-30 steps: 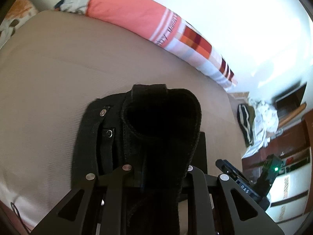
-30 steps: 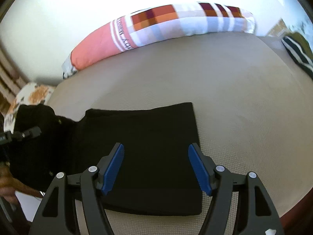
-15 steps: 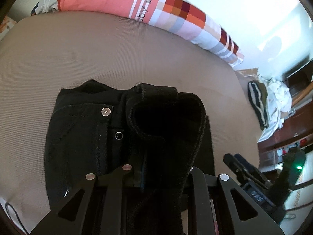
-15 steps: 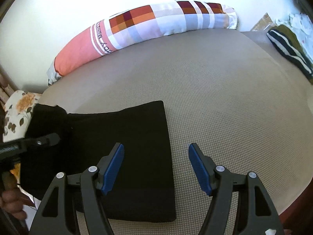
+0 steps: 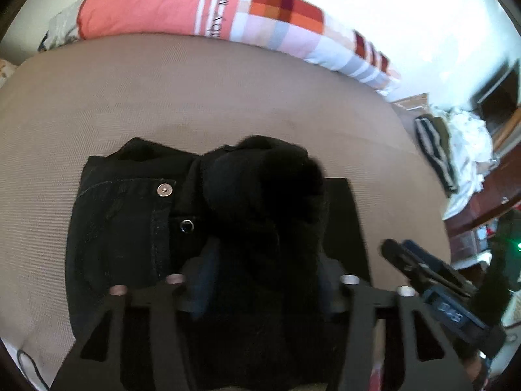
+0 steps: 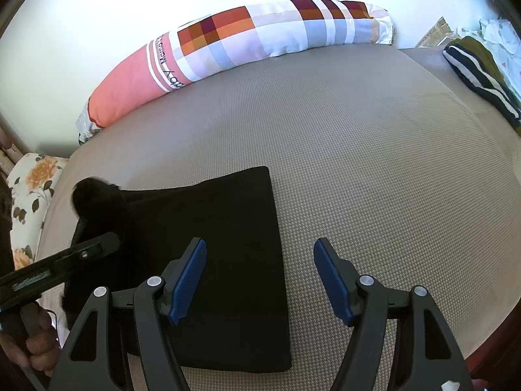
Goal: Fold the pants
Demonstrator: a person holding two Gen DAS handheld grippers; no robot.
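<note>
Black pants (image 5: 123, 228) lie folded on the beige bed, with the waistband button and rivet showing in the left wrist view. My left gripper (image 5: 263, 280) has a raised fold (image 5: 267, 189) of the pants between its jaws. The jaws are opening, the blue pads (image 5: 205, 280) show beside the cloth, and the fold bulges up between them. In the right wrist view the pants (image 6: 221, 215) form a flat dark rectangle. My right gripper (image 6: 260, 273) hangs open over their right edge, left pad above the cloth, right pad above the mattress, holding nothing.
A long pink and checked bolster (image 6: 260, 39) lies along the far wall. A floral pillow (image 6: 29, 189) sits at the left, and striped clothes (image 6: 478, 65) are piled at the far right corner. The beige mattress (image 6: 358, 150) spreads right of the pants. A hand (image 6: 35, 345) grips the left tool.
My left gripper carried the fold across and down over the waistband, and its jaws have spread apart from a tight grip. The right gripper stayed open, with the pants now further left in its view.
</note>
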